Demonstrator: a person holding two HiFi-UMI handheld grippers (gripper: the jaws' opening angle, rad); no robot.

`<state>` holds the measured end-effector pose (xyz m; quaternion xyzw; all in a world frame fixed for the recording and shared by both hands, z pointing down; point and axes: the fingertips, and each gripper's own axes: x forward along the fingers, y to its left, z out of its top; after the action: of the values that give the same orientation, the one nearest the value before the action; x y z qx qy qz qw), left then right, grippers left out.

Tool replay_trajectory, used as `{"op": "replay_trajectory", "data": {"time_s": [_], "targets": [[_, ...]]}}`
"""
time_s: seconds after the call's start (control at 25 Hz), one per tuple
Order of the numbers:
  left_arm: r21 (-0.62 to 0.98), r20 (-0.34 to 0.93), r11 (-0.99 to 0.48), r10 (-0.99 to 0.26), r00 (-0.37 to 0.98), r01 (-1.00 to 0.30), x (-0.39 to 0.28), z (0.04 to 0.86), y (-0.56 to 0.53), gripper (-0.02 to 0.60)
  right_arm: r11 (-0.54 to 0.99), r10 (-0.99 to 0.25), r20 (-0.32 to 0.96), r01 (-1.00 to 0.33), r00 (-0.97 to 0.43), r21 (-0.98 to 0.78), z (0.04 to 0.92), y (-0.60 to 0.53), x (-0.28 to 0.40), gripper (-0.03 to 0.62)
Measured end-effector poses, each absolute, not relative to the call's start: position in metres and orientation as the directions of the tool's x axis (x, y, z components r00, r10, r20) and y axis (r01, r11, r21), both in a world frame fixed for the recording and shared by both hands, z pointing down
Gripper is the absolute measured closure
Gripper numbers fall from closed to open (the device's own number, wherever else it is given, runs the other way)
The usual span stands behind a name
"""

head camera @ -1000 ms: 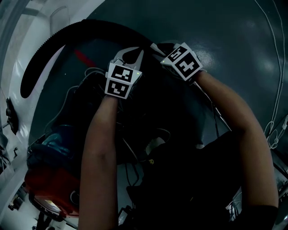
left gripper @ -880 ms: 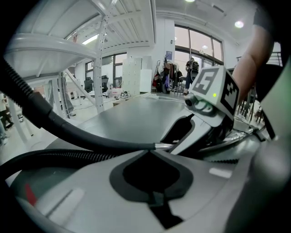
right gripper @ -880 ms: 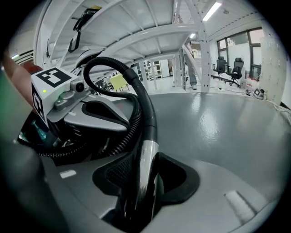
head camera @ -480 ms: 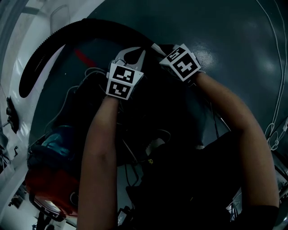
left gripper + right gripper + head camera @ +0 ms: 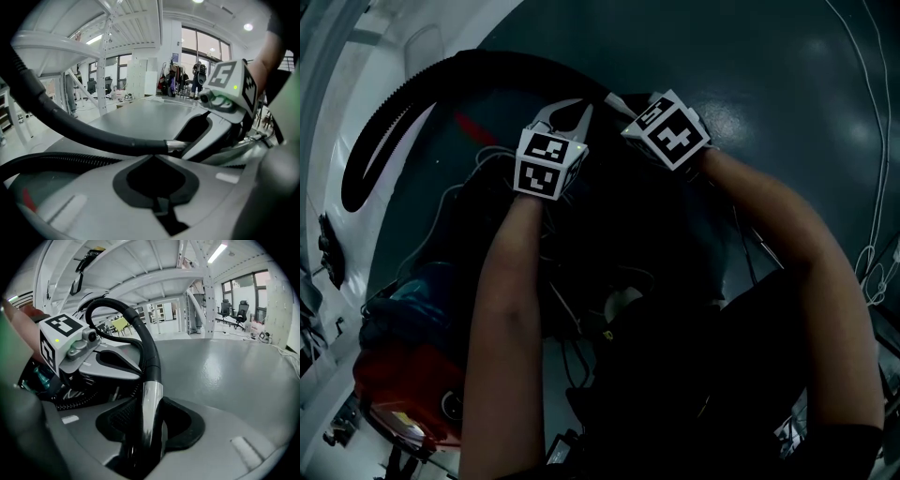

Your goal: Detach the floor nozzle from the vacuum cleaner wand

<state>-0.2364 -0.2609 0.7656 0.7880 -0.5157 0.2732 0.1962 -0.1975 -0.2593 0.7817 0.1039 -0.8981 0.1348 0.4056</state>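
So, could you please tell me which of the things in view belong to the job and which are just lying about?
Belong to the job: metal wand, clamped in the right gripper; black hose joined to it; left gripper, shut on nothing; red vacuum body. No floor nozzle shows.
Lying about: white cables on the floor; office chairs; white frame.

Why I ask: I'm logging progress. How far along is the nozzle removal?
Done: the right gripper is clamped on the metal tube at the end of the hose. In hand: the left gripper is shut, empty, beside it. Left: no view shows the nozzle, so its removal is unconfirmed.
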Motion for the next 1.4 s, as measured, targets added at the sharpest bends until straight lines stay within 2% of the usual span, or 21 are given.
{"op": "replay_trajectory", "data": {"time_s": [0.2, 0.4, 0.52, 0.64, 0.88, 1.08, 1.4], "targets": [[0.107, 0.612, -0.363, -0.710, 0.349, -0.926, -0.235, 0.757, -0.264, 0.574, 0.946, -0.113, 0.760, -0.302, -0.640, -0.114, 0.762, -0.257, -0.175, 0.424], [0.278, 0.454, -0.289, -0.801, 0.390, -0.916, -0.237, 0.718, -0.269, 0.569, 0.949, -0.157, 0.737, -0.308, -0.658, -0.073, 0.733, -0.261, -0.151, 0.422], [0.338, 0.405, -0.304, -0.808, 0.429, -0.891, -0.225, 0.703, -0.270, 0.501, 0.948, -0.185, 0.717, -0.315, -0.672, -0.050, 0.716, -0.265, -0.138, 0.422], [0.352, 0.376, -0.337, -0.803, 0.462, -0.873, -0.209, 0.686, -0.276, 0.468, 0.946, -0.204, 0.705, -0.321, -0.680, -0.036, 0.704, -0.266, -0.131, 0.422], [0.261, 0.448, -0.329, -0.791, 0.416, -0.908, -0.190, 0.670, -0.283, 0.459, 0.942, -0.243, 0.692, -0.335, -0.680, 0.002, 0.689, -0.268, -0.123, 0.422], [0.264, 0.480, -0.281, -0.791, 0.379, -0.922, -0.177, 0.657, -0.286, 0.459, 0.935, -0.277, 0.678, -0.354, -0.680, 0.027, 0.674, -0.272, -0.111, 0.424], [0.316, 0.478, -0.285, -0.776, 0.412, -0.905, -0.137, 0.632, -0.293, 0.451, 0.923, -0.327, 0.654, -0.380, -0.682, 0.066, 0.650, -0.278, -0.073, 0.424]]}}
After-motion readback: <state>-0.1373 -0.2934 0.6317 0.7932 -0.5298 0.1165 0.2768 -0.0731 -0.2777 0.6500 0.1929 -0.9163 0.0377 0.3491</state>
